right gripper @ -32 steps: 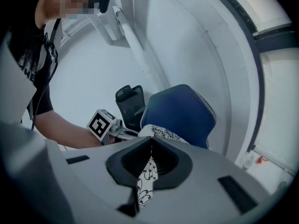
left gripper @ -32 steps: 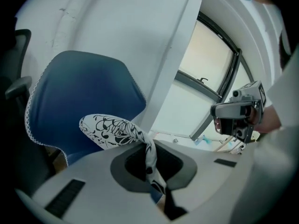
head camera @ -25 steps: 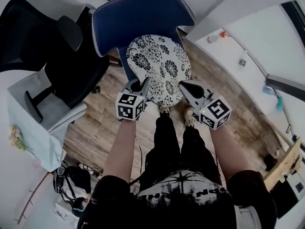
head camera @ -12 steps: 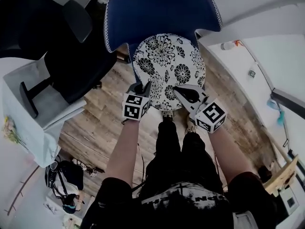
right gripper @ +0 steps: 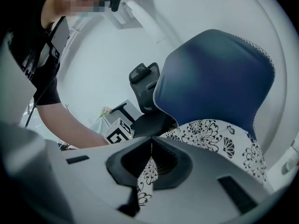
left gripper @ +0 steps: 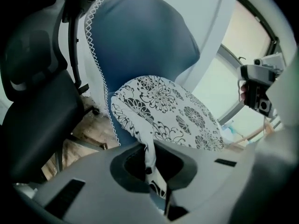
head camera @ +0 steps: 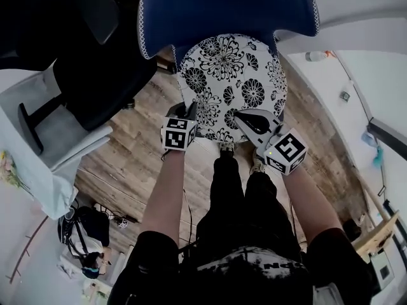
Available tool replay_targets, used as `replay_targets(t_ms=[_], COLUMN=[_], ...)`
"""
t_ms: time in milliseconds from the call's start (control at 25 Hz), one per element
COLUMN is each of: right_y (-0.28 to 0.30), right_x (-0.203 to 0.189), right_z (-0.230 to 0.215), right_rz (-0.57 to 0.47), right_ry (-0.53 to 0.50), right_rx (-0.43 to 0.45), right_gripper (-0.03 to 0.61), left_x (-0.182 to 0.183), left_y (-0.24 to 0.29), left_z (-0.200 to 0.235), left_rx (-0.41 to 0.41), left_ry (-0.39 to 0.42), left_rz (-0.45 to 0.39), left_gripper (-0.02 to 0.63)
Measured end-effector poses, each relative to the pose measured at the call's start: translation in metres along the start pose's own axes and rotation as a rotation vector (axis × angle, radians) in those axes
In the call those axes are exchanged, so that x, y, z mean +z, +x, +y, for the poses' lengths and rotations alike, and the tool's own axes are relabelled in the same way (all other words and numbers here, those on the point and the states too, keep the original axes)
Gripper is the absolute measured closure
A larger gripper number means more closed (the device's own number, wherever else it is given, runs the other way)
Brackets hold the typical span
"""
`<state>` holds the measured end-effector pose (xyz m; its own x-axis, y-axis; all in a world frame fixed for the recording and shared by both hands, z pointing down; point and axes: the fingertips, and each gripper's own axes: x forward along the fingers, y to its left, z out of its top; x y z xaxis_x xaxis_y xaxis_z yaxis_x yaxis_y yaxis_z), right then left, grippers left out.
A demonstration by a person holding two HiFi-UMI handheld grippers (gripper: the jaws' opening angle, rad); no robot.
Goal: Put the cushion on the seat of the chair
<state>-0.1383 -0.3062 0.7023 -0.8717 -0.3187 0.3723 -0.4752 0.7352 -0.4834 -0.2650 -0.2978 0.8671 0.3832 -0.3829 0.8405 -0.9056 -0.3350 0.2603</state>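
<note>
The left gripper (head camera: 189, 112) and right gripper (head camera: 245, 117) each pinch the near edge of the cushion (head camera: 232, 81), which sits flat right over the seat of the chair (head camera: 222, 8).

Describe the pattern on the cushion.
The cushion is white with a black flower print. The head view shows it best.
</note>
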Motion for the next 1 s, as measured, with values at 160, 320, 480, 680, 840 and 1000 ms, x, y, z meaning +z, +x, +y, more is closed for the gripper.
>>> replay_targets(t_ms=[160, 320, 480, 680, 840, 1000], right_y=[0.007, 0.01, 0.01, 0.009, 0.008, 0.004], right_x=[-0.008, -0.016, -0.019, -0.018, -0.014, -0.002], right_z=[0.005, 0.013, 0.013, 0.017, 0.019, 0.025], right_rz=[0.013, 0.026, 0.031, 0.028, 0.019, 0.01], right_ry=[-0.001, -0.001, -0.007, -0.005, 0.004, -0.014], right_rx=[0.023, 0.051, 0.046, 0.05, 0.058, 0.063], right_gripper=[0.56, 0.56, 0.56, 0.56, 0.56, 0.56], left_x=[-0.018, -0.025, -0.027, -0.027, -0.027, -0.022], left_y=[0.017, 0.028, 0.033, 0.028, 0.014, -0.012], left_z=[0.011, 0.018, 0.02, 0.027, 0.039, 0.039], left_rx=[0.019, 0.036, 0.034, 0.081, 0.143, 0.17], left_ry=[-0.009, -0.021, -0.024, -0.025, -0.06, -0.093], left_rz=[0.036, 0.042, 0.043, 0.031, 0.003, -0.043], left_gripper=[0.591, 0.591, 0.591, 0.529, 0.397, 0.383])
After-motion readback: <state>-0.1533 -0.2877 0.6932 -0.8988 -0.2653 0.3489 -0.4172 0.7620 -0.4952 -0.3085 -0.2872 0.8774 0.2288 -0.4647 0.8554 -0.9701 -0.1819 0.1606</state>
